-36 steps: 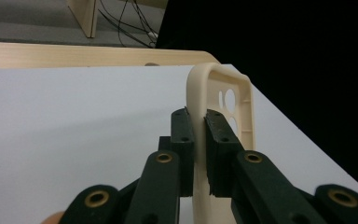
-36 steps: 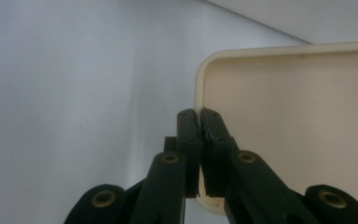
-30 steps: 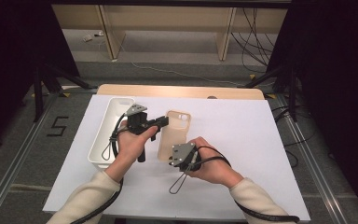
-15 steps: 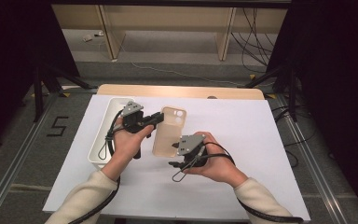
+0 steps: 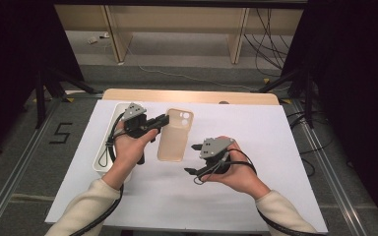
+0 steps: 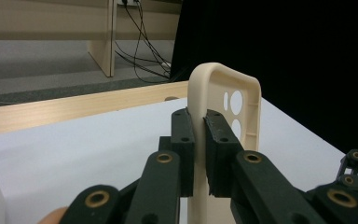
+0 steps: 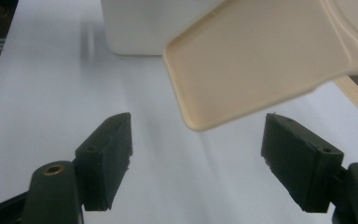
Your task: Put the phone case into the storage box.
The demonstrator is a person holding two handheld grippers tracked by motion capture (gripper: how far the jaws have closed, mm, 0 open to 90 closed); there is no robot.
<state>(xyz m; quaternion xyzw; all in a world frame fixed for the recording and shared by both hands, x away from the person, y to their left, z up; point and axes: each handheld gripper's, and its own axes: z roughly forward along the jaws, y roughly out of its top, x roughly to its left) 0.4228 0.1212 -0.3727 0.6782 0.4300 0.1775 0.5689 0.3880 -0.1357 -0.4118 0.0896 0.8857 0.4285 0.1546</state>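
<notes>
Phone case (image 6: 223,88) clamped at long edge by left gripper (image 6: 198,140) — lower end cut off; right gripper (image 7: 198,163) just opened, empty — white tray (image 5: 109,142) half hidden by forearm.

The high view looks forward and down over the table (image 5: 285,147). Both gripper views sit close, sharing the beige phone case (image 5: 174,135) (image 6: 223,93) (image 7: 261,56).
</notes>
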